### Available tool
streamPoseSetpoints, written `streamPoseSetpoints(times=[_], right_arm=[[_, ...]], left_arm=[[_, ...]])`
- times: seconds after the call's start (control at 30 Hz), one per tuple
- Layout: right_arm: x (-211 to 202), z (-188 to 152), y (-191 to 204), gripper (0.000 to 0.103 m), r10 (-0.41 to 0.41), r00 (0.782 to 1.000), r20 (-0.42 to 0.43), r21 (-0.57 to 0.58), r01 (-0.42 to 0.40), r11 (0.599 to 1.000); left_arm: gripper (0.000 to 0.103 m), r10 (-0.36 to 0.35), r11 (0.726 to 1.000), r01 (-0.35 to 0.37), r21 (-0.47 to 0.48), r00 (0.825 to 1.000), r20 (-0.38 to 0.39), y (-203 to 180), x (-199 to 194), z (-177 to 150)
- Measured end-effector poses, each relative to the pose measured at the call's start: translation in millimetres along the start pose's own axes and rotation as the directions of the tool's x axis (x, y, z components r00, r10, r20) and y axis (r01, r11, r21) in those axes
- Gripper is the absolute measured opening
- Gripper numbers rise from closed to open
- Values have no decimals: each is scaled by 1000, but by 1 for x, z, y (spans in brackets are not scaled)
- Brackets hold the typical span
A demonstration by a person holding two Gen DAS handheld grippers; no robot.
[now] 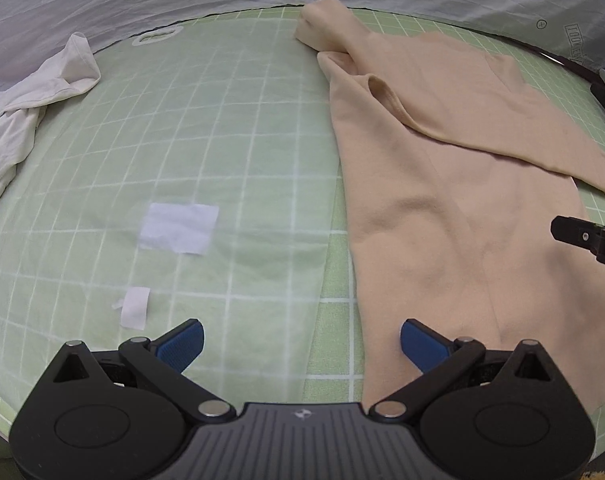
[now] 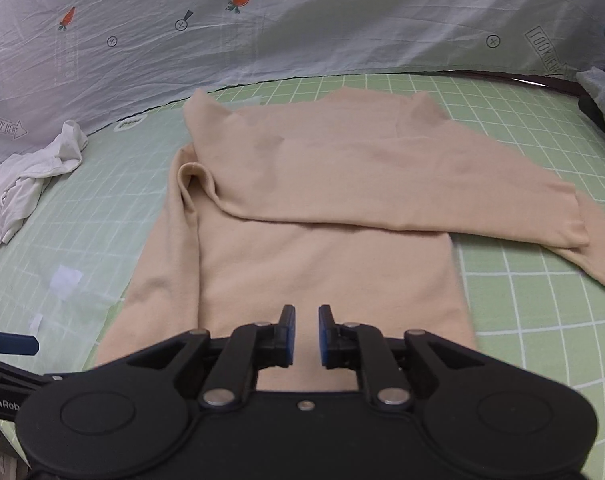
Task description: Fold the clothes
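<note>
My left tongs [image 1: 302, 342] hang with their jaws spread wide and nothing between the blue pads [image 1: 182, 342], just over the near edge of the green grid cutting mat [image 1: 262, 128] that covers the table. Their right pad sits beside the hem of the beige sweater [image 1: 442, 208], not touching it as far as I can tell.

My right tongs [image 2: 305, 336] are let go too, though only barely: a narrow gap shows between the pads, with no cloth caught in it. They hover above the lower part of the sweater [image 2: 322, 272], which lies flat on the mat [image 2: 522, 300]. One sleeve [image 2: 382, 196] is folded across the chest toward the right, its cuff [image 2: 574, 224] reaching just past the body's side edge; the collar lies at the far end, near the sheet.

A crumpled white garment [image 1: 34, 112] lies well apart at the mat's far left. A pale bedsheet [image 2: 302, 20] printed with carrots (and little arrow signs) rises behind everything. Two white paper scraps [image 1: 178, 228] lie on the mat's left half, under a thin translucent film.
</note>
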State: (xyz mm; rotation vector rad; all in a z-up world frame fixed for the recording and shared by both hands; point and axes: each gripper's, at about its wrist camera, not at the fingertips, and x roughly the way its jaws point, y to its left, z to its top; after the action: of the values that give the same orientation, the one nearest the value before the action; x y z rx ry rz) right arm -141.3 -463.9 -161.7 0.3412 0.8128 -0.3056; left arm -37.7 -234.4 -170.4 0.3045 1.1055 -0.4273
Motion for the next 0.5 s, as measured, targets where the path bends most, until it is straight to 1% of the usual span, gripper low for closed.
streamPoseSetpoints(times=[0.03, 0.1, 0.3, 0.4, 0.5], right_arm=[[-1, 2, -7, 15, -14, 1000, 12, 24, 13, 1000], [-4, 6, -20, 27, -48, 998, 39, 76, 45, 996], [-7, 15, -62, 30, -141, 987, 80, 223, 120, 967], [-5, 19, -80, 30, -176, 980, 88, 275, 146, 950], [-3, 25, -98, 30, -216, 972, 95, 319, 176, 931]], left_arm=[[103, 0, 1000, 0, -9, 1000, 9, 3, -1, 3], [103, -3, 1000, 3, -30, 1000, 20, 6, -1, 9], [103, -5, 995, 8, -97, 999, 33, 19, 9, 36], [103, -13, 993, 18, -115, 999, 48, 23, 13, 53], [103, -27, 991, 36, -132, 997, 68, 26, 20, 78]])
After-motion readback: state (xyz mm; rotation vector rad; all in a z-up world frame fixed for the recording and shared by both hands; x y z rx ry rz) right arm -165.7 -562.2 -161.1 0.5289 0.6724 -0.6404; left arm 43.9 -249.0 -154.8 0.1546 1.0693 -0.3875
